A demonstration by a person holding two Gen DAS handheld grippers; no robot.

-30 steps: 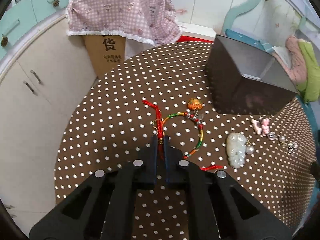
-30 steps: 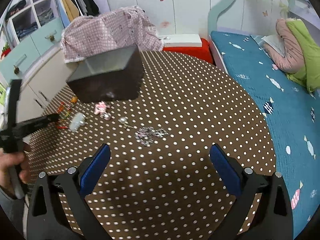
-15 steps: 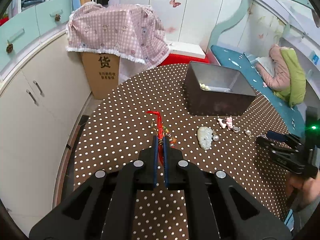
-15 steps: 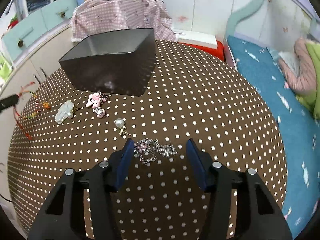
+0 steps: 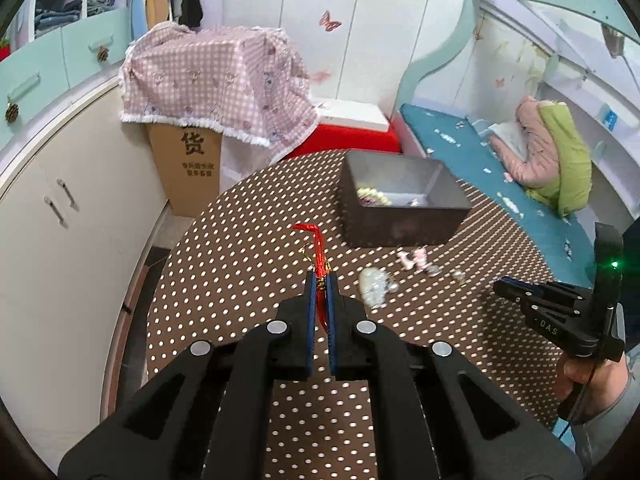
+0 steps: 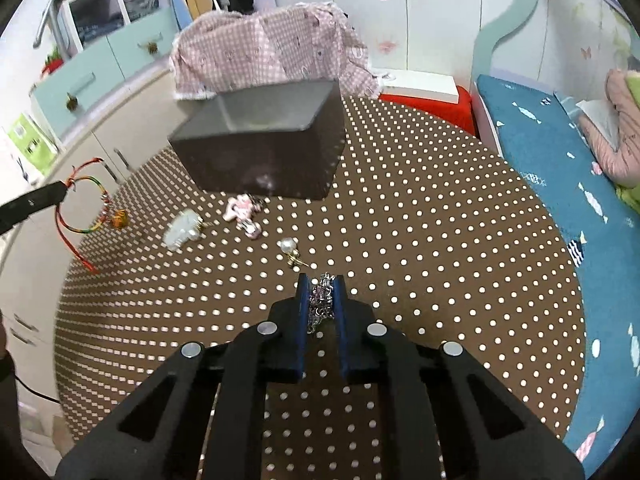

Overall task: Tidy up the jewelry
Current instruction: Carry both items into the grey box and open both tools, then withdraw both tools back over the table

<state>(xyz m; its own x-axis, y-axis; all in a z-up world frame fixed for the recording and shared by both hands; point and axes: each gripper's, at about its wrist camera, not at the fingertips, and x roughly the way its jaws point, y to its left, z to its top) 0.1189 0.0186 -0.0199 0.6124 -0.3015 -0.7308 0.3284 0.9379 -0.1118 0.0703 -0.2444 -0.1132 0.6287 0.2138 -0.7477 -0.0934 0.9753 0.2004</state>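
While your left tool (image 5: 321, 282) is clenched on the red cord of the braided bracelet (image 6: 82, 216), that bracelet hangs clear of the polka-dot desk (image 6: 420, 240), its coloured loop and small orange charm dangling under the tool's tip in the right wrist view. Your right tool (image 6: 321, 285) has just been closing, and its blue pads now pinch the silver chain (image 6: 322, 300), which is bunched between them low against the desk surface; whether it is lifted off the cloth you cannot tell. Between your two tools, loose on the desk, lie a pale jade-like pendant (image 6: 181, 232), a pink charm (image 6: 242, 214) beside it, and a pearl earring (image 6: 289, 249) just ahead of the right tool. Behind these stands the dark box (image 5: 400, 208), open at the top, with a few pieces of jewelry lying in its far-left corner as the left wrist view shows it. Your right hand (image 5: 588, 376) grips the tool's handle at the right edge of that view.
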